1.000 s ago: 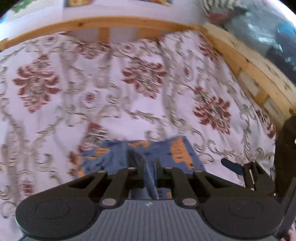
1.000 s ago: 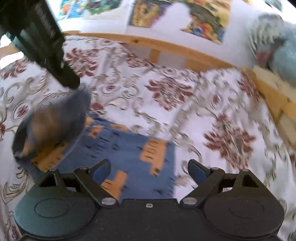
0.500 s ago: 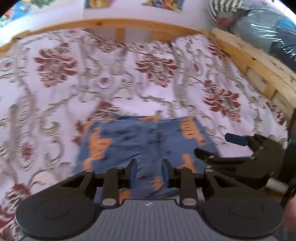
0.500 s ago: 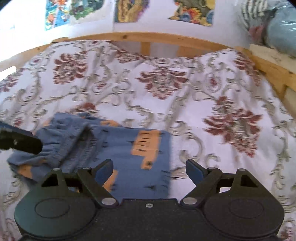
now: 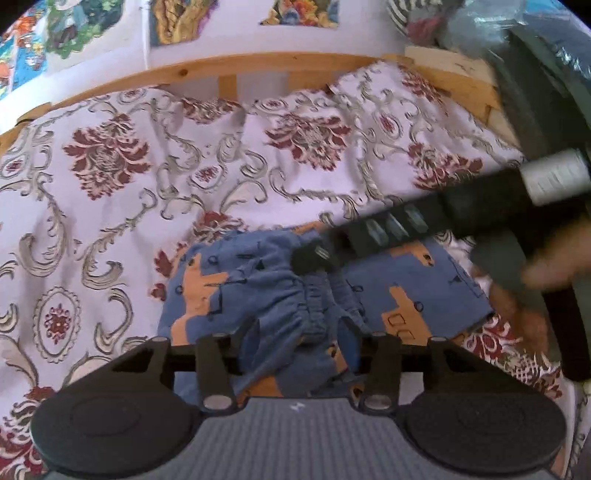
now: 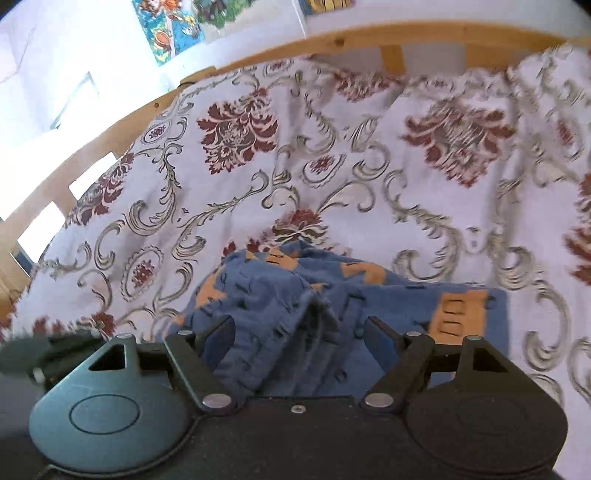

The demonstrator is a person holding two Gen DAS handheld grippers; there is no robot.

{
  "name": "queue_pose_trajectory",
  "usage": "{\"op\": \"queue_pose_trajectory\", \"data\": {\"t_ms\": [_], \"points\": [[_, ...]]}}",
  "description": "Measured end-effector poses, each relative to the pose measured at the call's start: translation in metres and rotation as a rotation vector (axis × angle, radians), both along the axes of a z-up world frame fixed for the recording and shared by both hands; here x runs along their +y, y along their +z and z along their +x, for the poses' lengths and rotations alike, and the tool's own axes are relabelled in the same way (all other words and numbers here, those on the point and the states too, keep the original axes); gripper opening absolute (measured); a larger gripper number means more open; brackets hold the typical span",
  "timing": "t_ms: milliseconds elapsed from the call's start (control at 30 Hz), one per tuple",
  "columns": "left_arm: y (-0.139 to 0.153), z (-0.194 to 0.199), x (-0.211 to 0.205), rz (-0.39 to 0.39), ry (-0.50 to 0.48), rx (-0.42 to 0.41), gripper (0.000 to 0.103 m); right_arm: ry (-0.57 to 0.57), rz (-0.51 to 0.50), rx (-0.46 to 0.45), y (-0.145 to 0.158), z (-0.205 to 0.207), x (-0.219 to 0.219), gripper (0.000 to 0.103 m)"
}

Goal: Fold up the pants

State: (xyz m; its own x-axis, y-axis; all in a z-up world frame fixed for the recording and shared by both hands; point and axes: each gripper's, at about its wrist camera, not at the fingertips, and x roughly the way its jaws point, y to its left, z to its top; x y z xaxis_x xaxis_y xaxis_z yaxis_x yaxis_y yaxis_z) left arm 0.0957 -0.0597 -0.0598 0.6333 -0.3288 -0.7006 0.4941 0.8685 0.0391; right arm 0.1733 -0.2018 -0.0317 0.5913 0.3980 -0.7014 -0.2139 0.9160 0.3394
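Note:
Blue pants with orange patches (image 5: 406,280) lie folded on the floral bedspread, the elastic waistband bunched up near me. My left gripper (image 5: 301,332) is open, low over that bunched waistband, and cloth lies loose between its fingers. The right gripper (image 5: 314,254) reaches in from the right, its tip on the pants' far part. In the right wrist view the pants (image 6: 424,295) form a raised ridge, and my right gripper (image 6: 301,332) stands open astride it. The left gripper (image 6: 22,354) shows as a dark blur at the lower left.
A wooden bed rail (image 5: 258,64) runs along the far and right sides of the bedspread (image 5: 110,184). Posters hang on the wall behind. Wrapped bundles (image 5: 517,29) are piled at the top right. A person's hand (image 5: 554,266) holds the right gripper.
My left gripper was shut on a fold of the pants; it laid it down and opened. The right gripper swung left across the pants onto the bunched cloth.

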Motion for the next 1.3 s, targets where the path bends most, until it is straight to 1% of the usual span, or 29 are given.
{"op": "queue_pose_trajectory", "data": {"t_ms": [67,133,167,200,233,267,300,333,400,433,467,500,600,733,833,900,967,1033,1100,1167,1233,1300], "points": [[-0.007,0.002,-0.003,0.018,-0.006,0.016,0.052,-0.004,0.015,0.044,-0.005,0.011,0.0,0.079],[-0.014,0.007,-0.006,0.042,0.009,0.03,0.052,-0.012,0.022,0.089,-0.013,0.02,0.0,0.075],[-0.017,0.01,-0.006,0.046,0.016,0.042,0.045,-0.019,0.027,0.109,-0.018,0.023,0.0,0.07],[-0.02,0.012,-0.006,0.048,0.024,0.056,0.038,-0.027,0.039,0.126,-0.023,0.024,-0.001,0.061],[-0.021,0.013,-0.005,0.055,0.032,0.063,0.027,-0.034,0.051,0.136,-0.027,0.025,-0.002,0.056],[-0.021,0.013,-0.004,0.058,0.032,0.064,0.021,-0.042,0.063,0.141,-0.029,0.025,-0.003,0.049],[-0.021,0.012,-0.003,0.054,0.03,0.061,0.019,-0.052,0.069,0.139,-0.03,0.023,-0.003,0.047],[-0.019,0.011,-0.003,0.052,0.028,0.056,0.015,-0.055,0.072,0.132,-0.03,0.022,-0.002,0.044],[-0.017,0.009,-0.004,0.063,0.024,0.044,0.011,-0.062,0.071,0.118,-0.028,0.02,-0.002,0.031],[-0.017,0.008,-0.005,0.066,0.024,0.044,0.009,-0.066,0.074,0.116,-0.026,0.019,-0.003,0.027],[-0.016,0.008,-0.005,0.061,0.023,0.046,0.009,-0.069,0.087,0.115,-0.024,0.018,-0.004,0.02],[-0.015,0.008,-0.005,0.055,0.022,0.052,0.008,-0.07,0.103,0.113,-0.021,0.017,-0.006,0.017],[-0.013,0.009,-0.002,0.026,0.03,0.077,0.007,-0.076,0.11,0.116,-0.016,0.017,-0.007,0.015],[-0.007,0.01,0.002,-0.019,0.032,0.102,0.006,-0.102,0.163,0.128,-0.011,0.016,-0.013,0.012],[-0.004,0.008,0.001,-0.022,0.017,0.094,0.006,-0.115,0.179,0.134,-0.006,0.014,-0.018,0.012],[-0.006,0.008,-0.001,-0.017,0.013,0.098,0.006,-0.113,0.166,0.137,-0.005,0.014,-0.018,0.012],[-0.009,0.009,-0.002,-0.01,0.008,0.105,0.007,-0.106,0.142,0.139,-0.008,0.013,-0.017,0.012],[-0.014,0.009,-0.003,-0.01,0.006,0.112,0.009,-0.111,0.132,0.148,-0.015,0.013,-0.016,0.012],[-0.017,0.009,-0.004,-0.015,-0.005,0.116,0.021,-0.127,0.142,0.162,-0.023,0.014,-0.018,0.013],[-0.017,0.005,-0.008,-0.014,-0.038,0.103,0.041,-0.14,0.153,0.17,-0.027,0.015,-0.02,0.015],[-0.017,0.001,-0.012,0.0,-0.064,0.084,0.053,-0.143,0.154,0.17,-0.028,0.016,-0.021,0.018],[-0.019,-0.002,-0.018,0.035,-0.073,0.058,0.052,-0.135,0.139,0.163,-0.026,0.015,-0.021,0.022]]}}
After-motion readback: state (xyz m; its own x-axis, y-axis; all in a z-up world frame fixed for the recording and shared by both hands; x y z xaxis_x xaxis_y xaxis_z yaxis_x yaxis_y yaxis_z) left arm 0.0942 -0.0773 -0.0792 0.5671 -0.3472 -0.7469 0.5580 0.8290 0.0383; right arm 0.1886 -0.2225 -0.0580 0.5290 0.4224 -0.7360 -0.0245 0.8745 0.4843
